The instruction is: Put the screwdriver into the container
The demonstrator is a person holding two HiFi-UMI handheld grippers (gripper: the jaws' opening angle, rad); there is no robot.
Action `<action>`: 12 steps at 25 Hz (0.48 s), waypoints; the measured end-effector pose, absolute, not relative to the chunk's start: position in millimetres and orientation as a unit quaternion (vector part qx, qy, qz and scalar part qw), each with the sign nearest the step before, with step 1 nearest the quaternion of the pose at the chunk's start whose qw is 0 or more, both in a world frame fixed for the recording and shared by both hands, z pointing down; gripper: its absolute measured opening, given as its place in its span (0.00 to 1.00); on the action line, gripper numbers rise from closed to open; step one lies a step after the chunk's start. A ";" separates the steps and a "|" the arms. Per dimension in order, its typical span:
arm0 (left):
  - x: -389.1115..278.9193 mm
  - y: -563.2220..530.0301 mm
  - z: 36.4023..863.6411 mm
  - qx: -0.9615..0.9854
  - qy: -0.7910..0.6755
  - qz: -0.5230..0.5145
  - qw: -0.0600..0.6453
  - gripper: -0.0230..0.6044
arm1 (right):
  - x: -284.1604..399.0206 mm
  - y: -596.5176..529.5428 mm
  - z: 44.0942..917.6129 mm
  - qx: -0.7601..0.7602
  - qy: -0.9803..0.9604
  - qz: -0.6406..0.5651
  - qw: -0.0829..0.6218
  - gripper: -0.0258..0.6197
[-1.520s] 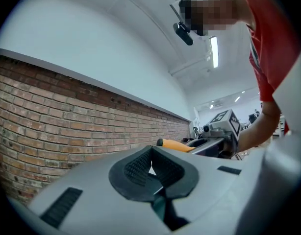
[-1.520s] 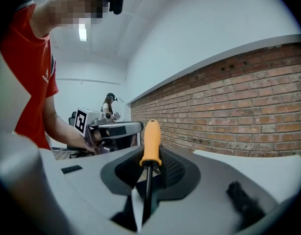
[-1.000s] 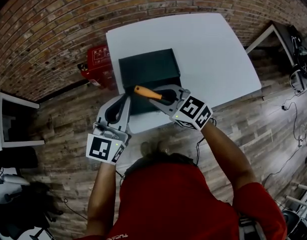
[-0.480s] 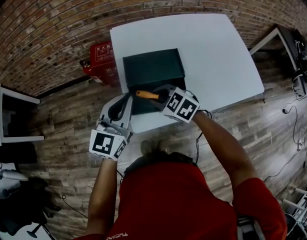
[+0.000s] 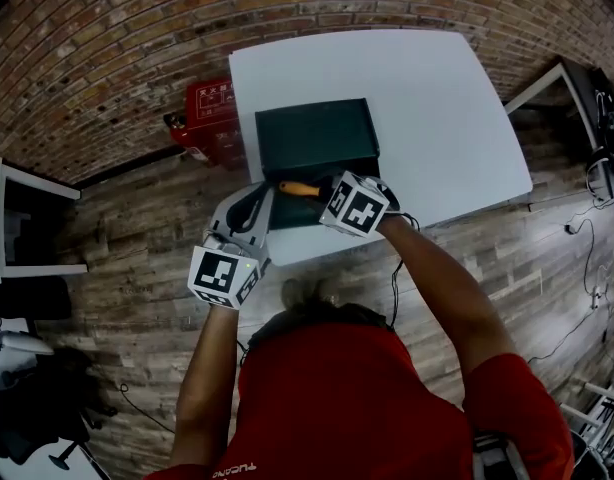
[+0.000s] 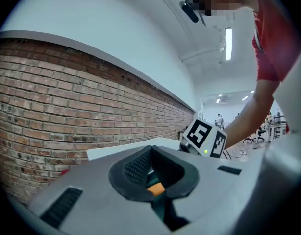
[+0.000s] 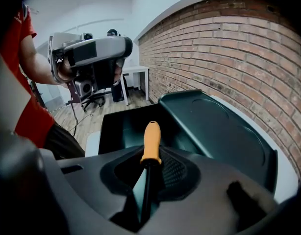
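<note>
Right gripper view: looked along the right gripper [image 7: 149, 168], smooth grey plastic with ribbed black pads, clenched on the screwdriver [image 7: 151, 141]. Pinched its thin black shaft between the fingers; left the rounded orange handle jutting beyond the fingertips, over the open, boxy dark green container [image 7: 214, 131]. Found the left gripper [image 6: 150, 153] squeezed shut, fingertips touching.

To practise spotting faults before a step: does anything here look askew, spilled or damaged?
Nothing stands out. The container sits flat on the table, lid open; the right hand-held gripper holds the screwdriver over it. Nothing spilled or broken.
</note>
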State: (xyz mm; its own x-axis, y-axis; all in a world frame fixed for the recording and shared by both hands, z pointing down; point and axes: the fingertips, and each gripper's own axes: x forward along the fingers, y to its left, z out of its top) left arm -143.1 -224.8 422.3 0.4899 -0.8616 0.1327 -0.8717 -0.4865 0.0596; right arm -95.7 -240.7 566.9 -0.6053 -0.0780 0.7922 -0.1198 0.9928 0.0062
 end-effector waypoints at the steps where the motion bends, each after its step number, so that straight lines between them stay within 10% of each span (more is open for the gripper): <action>1: -143.7 -224.7 422.9 0.861 -0.503 0.042 0.061 0.06 | -96.0 -240.1 568.9 0.053 -0.893 0.022 0.447 0.17; 12: -145.0 -219.9 427.0 0.862 -0.500 0.043 0.068 0.06 | -98.0 -238.7 575.2 0.058 -0.878 0.036 0.474 0.20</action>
State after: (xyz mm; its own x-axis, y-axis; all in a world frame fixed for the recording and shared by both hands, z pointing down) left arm -145.0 -219.9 427.0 0.4963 -0.8563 0.1429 -0.8681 -0.4908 0.0739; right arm -98.0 -238.7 575.2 -0.5437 -0.0671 0.8366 -0.1358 0.9907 -0.0088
